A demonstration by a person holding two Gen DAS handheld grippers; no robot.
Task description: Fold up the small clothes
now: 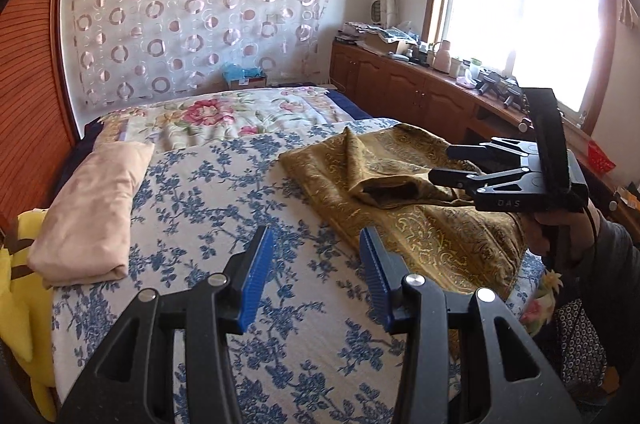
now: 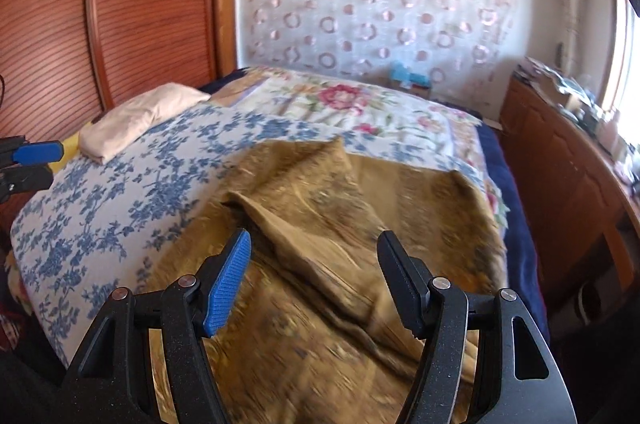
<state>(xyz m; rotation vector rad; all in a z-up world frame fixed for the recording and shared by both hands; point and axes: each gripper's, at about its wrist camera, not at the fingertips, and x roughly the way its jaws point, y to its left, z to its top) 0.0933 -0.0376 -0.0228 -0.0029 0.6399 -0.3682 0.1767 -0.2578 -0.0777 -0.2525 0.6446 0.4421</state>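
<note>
Containers: cardboard box (image 1: 245, 80) at the far end of the bed, against the wall, with blue packets on top; its inside cannot be seen.
Cabinet top: long wooden cabinet (image 1: 404, 84) under the window (image 1: 520, 12), crowded with bottles, cups and papers, too small to name.
Garment: golden patterned cloth (image 1: 404, 200) lies on the right part of the bed, partly folded over itself, with a raised fold in the middle.
Left gripper (image 1: 316, 276): its blue pads stand apart with nothing between them, above the bedspread just left of the cloth.
Right gripper (image 2: 316, 280): spread wide above the cloth, gripping nothing; this view is blurred.
Surface: blue-flowered bedspread (image 1: 224, 192), then a quilt with pink flowers (image 1: 224, 116) further away.
Folded item: pink folded cloth (image 1: 92, 212) at the left edge.
Room: wooden headboard (image 2: 120, 4) and a circle-patterned curtain (image 1: 192, 8) on the wall.
</note>
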